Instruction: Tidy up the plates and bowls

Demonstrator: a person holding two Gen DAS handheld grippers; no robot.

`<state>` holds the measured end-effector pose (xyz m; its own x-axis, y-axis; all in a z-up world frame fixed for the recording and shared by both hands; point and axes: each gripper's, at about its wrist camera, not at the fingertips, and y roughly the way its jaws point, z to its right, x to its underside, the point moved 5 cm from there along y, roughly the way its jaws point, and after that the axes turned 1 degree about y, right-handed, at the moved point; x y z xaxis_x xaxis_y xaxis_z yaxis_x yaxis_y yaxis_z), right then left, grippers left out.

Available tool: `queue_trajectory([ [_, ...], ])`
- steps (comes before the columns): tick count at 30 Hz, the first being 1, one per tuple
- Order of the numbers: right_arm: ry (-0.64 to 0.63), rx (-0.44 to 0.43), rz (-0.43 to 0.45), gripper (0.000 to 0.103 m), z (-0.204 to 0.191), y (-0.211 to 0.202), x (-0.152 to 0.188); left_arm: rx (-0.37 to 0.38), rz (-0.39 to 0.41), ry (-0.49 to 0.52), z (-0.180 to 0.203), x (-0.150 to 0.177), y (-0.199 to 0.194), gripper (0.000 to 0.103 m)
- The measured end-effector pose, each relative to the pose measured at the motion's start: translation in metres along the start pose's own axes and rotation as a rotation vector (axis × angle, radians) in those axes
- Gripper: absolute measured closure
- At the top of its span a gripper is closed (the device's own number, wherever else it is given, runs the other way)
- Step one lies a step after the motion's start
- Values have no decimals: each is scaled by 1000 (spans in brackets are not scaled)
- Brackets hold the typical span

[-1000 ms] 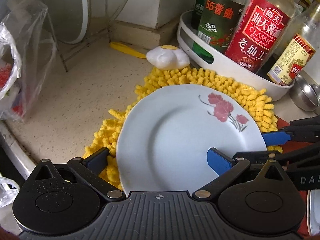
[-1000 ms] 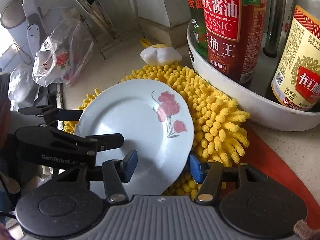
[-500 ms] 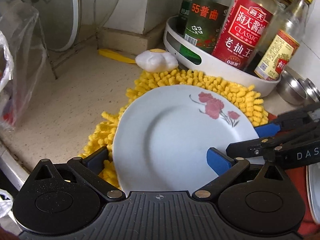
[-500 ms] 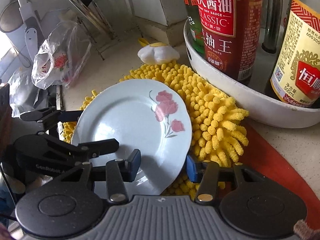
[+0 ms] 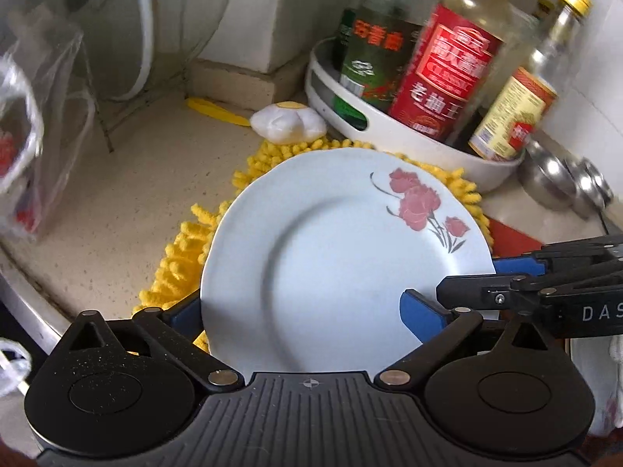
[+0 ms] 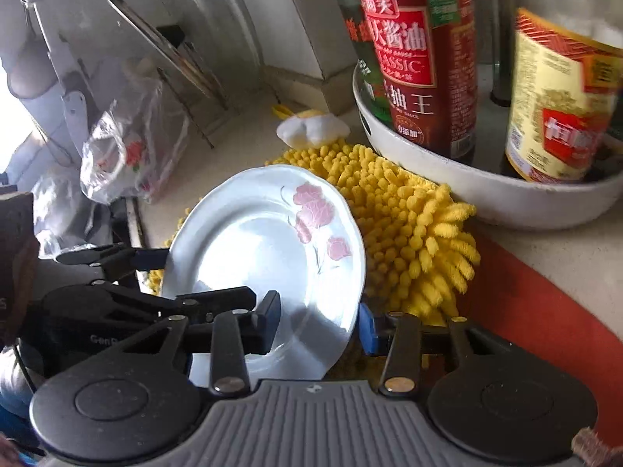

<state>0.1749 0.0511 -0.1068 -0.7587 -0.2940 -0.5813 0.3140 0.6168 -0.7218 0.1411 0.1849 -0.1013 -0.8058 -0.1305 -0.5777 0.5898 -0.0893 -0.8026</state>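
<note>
Worktop (image 5: pixel 117 202) of speckled stone is crowded: you've got a bottle tray (image 5: pixel 409 144), yellow mat (image 6: pixel 412 210) and steel bowls (image 5: pixel 560 183) untouched. Plate (image 5: pixel 331 257) hangs tilted above the mat, left claw (image 5: pixel 300 311) and right claw (image 6: pixel 319 323) both pinching its rim, not yet stowed.

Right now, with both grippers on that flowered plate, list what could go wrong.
1. The left gripper and right gripper each straddle the plate only at its rim; it is tilted, so uneven pulling may let it slip.
2. The tray of sauce bottles stands close behind; a swing that way could knock one over.
3. The yellow chenille mat lies under the plate and might snag its edge.
</note>
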Motion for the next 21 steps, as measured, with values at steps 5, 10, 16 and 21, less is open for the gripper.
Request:
queue_trajectory([
  [5, 84, -16, 42, 63, 7, -14, 13, 28, -23, 53, 13, -7, -1, 2],
  [10, 181, 2, 34, 63, 25, -23, 30, 53, -62, 202, 40, -1, 20, 0],
  [16, 213, 18, 3, 64, 39, -14, 39, 89, -65, 149, 37, -2, 36, 0],
  [21, 191, -1, 4, 61, 37, -9, 34, 89, -26, 121, 35, -7, 41, 0],
])
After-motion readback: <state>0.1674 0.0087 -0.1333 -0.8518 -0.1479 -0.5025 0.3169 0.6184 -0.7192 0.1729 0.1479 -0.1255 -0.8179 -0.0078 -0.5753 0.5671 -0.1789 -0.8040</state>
